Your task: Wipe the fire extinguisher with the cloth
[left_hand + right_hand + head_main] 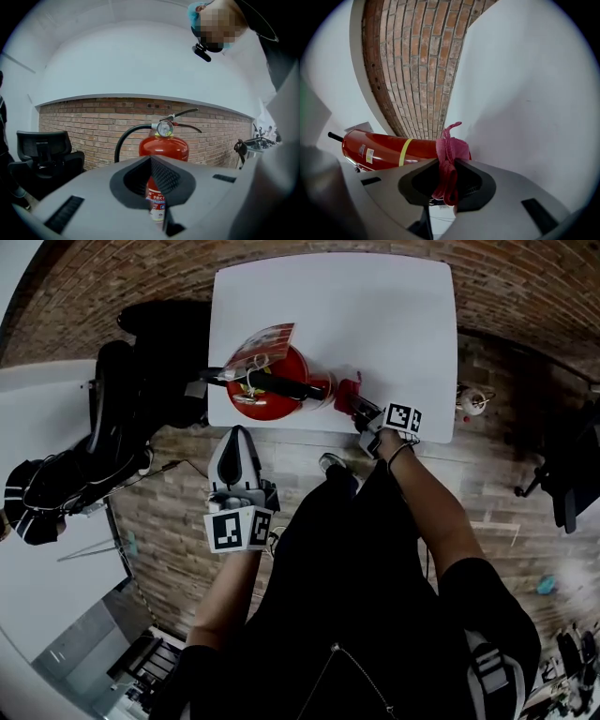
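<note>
A red fire extinguisher (265, 382) stands upright on the white table (375, 315), near its front edge. It has a black hose and lever on top. My right gripper (358, 411) is shut on a red cloth (345, 393) and holds it against the right side of the cylinder. In the right gripper view the cloth (451, 152) bunches between the jaws of that gripper (449, 164), touching the red body (389, 147). My left gripper (238, 435) hangs just off the table's front edge, shut and empty. It (151, 160) points at the extinguisher (164, 149), a short way from it.
A black office chair (141, 399) stands left of the table, also seen in the left gripper view as the chair (44, 152). Another white surface (47, 427) lies at the far left. Brick floor surrounds the table. A small object (473, 401) sits on the floor at right.
</note>
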A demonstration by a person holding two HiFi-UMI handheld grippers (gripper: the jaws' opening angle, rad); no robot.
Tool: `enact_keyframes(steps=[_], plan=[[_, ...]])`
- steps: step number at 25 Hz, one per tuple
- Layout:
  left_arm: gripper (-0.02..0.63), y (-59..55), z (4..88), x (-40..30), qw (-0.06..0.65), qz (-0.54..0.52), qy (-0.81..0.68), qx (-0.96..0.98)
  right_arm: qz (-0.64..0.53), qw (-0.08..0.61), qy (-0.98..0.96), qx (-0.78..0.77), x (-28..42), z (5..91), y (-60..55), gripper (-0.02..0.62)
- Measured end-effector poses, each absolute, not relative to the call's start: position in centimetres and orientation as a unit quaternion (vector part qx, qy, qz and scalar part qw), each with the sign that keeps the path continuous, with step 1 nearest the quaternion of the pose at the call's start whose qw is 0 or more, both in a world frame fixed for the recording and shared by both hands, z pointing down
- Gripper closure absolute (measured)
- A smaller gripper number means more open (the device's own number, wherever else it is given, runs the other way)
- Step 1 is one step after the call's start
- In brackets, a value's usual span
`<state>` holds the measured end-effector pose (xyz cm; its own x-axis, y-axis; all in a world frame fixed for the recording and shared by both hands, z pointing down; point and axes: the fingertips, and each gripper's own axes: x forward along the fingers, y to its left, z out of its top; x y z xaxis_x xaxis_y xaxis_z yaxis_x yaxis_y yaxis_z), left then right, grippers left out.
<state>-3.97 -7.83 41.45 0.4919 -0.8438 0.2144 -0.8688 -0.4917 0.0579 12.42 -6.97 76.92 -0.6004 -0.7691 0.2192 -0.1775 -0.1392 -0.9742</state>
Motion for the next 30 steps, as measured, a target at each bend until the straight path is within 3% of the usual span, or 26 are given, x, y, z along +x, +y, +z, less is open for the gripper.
enact_keyframes(steps=[6, 16, 30], plan=[[0.577, -7.7, 42.5, -5.0, 0.080, 0.087, -0.489, 0.864, -0.646, 0.211, 0.610, -0.408, 11.1, 78.9, -6.9, 0.499], [0.575, -7.7, 42.6, -5.9, 0.076, 0.086, -0.477, 0.871, -0.647, 0.254, 0.582, -0.423, 10.4, 79.1, -7.2, 0.499], [0.575, -7.9, 41.3, -5.3, 0.076, 0.068, -0.460, 0.882, -0.633, 0.294, 0.589, -0.408, 10.2, 72.8, -7.2, 0.499]])
